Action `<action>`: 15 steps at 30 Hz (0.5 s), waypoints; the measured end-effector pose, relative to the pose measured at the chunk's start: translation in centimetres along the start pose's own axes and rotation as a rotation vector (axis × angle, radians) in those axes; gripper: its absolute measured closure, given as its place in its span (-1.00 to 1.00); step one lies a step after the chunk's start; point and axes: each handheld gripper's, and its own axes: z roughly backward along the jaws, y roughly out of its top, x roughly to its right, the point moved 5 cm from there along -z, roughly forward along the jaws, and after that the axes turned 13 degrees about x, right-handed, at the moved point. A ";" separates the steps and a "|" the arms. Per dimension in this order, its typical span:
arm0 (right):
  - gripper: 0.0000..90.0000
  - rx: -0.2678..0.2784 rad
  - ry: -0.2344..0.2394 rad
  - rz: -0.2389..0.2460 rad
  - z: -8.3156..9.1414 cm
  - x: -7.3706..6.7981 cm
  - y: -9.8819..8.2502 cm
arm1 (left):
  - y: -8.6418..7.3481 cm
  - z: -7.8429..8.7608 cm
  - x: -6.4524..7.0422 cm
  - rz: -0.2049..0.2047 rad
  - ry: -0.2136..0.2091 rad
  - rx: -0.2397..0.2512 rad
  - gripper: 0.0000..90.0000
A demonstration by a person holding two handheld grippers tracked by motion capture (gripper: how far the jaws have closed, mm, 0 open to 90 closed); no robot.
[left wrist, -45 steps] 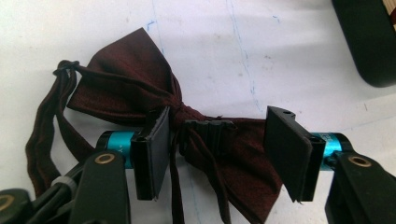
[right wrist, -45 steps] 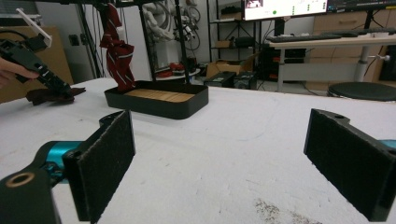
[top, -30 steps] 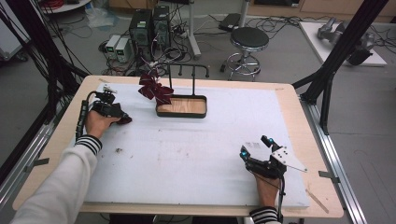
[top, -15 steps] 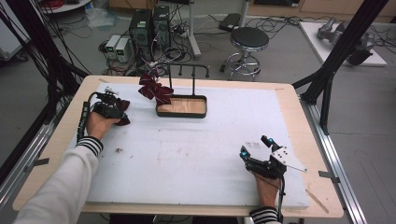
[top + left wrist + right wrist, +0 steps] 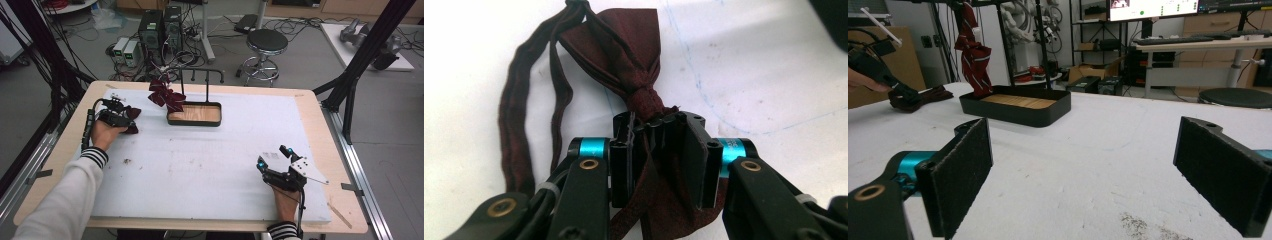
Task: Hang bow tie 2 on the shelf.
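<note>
Now we hold the left gripper (image 5: pixel 121 116) at about ten o'clock on the white mat (image 5: pixel 210 170), where its jaws have just been closing on the dark red bow tie (image 5: pixel 636 55). A second ago they stood wider around it; in the left gripper view the pads now pinch the cloth just below the knot, with one wing fanned out beyond the jaws and the strap (image 5: pixel 519 125) looping off to the side on the mat. Our hands have not shifted between the frames.

Nearest to us, at about five o'clock, our right gripper (image 5: pixel 274 159) rests low on the mat with its jaws spread wide and nothing between them; the right gripper view shows the two black pads (image 5: pixel 960 170) well apart over bare mat.

Farther out, at twelve o'clock, a black tray (image 5: pixel 194 120) with a wooden floor sits on the mat, and a thin black stand (image 5: pixel 202 75) rises from it. A second dark red tie (image 5: pixel 165 95) hangs from the stand's left end, down to the tray's left rim.

Under the mat lies a pale wooden tabletop (image 5: pixel 320 125). Beyond the table we see a grey floor with a round stool (image 5: pixel 267 42), computer boxes (image 5: pixel 160 27) and tangled cables (image 5: pixel 50 60), with black frame posts (image 5: pixel 370 50) to either side.
</note>
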 end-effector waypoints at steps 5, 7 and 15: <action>-0.82 0.000 0.000 0.000 0.0 0.0 0.0 | 0.3 0.7 0.1 -0.002 -0.021 0.041 0.53; -0.82 -0.001 0.001 -0.001 0.0 0.0 0.0 | 0.4 1.0 0.1 -0.002 -0.028 0.052 0.53; -0.82 0.002 0.002 0.006 0.0 0.1 0.0 | 1.0 2.5 0.1 -0.008 -0.037 0.117 0.53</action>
